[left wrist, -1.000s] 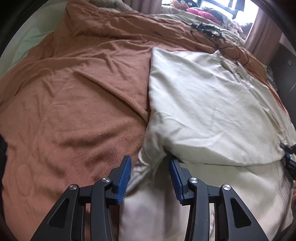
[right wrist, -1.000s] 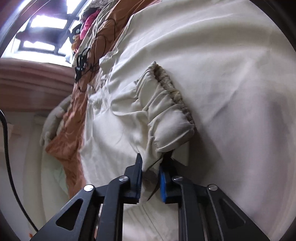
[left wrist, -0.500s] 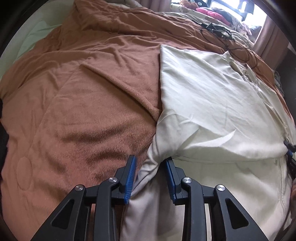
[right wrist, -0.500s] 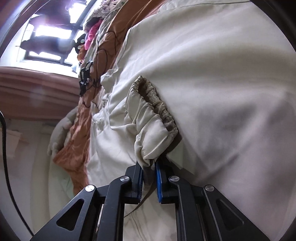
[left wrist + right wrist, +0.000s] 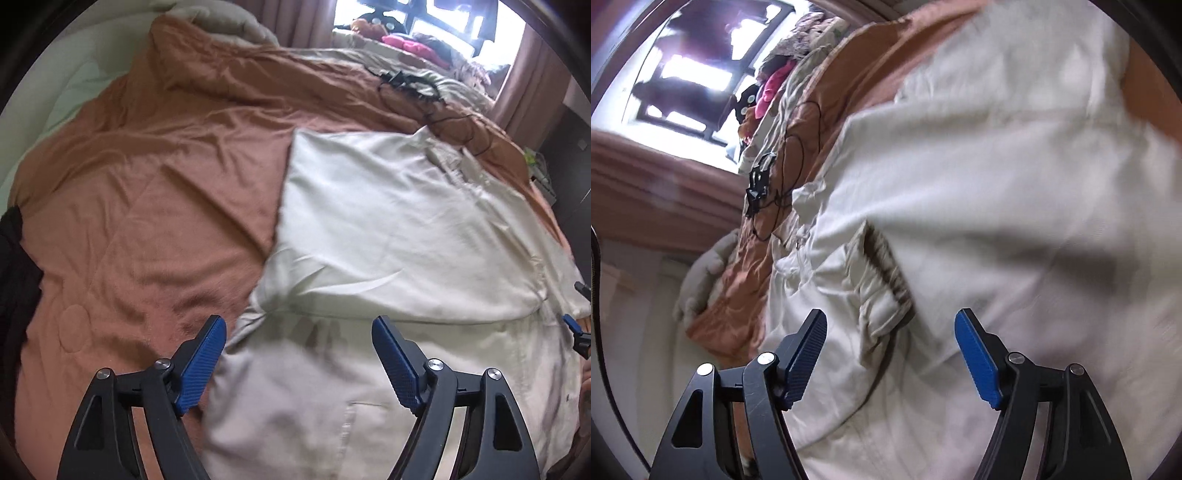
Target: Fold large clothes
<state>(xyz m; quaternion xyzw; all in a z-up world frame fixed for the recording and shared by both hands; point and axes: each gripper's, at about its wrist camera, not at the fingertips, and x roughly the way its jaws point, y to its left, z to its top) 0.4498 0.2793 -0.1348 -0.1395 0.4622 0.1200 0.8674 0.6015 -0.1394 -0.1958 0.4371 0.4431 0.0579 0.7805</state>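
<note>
While both grippers [image 5: 298, 356] [image 5: 891, 352] gape empty, cream garment [image 5: 388, 236] lies folded on brown blanket [image 5: 155, 192], window [image 5: 424, 22] apparently behind.

Garment on blanket, both grippers just above it

The garment [image 5: 388, 229] lies on the right part of the blanket [image 5: 147, 192], its far half folded over the near half. The left gripper [image 5: 299, 354] spreads wide above the fold's left corner; the right gripper [image 5: 890, 354] spreads wide before the cuff [image 5: 886, 273]. Cables [image 5: 413, 88] lie on the blanket behind the garment.
</note>
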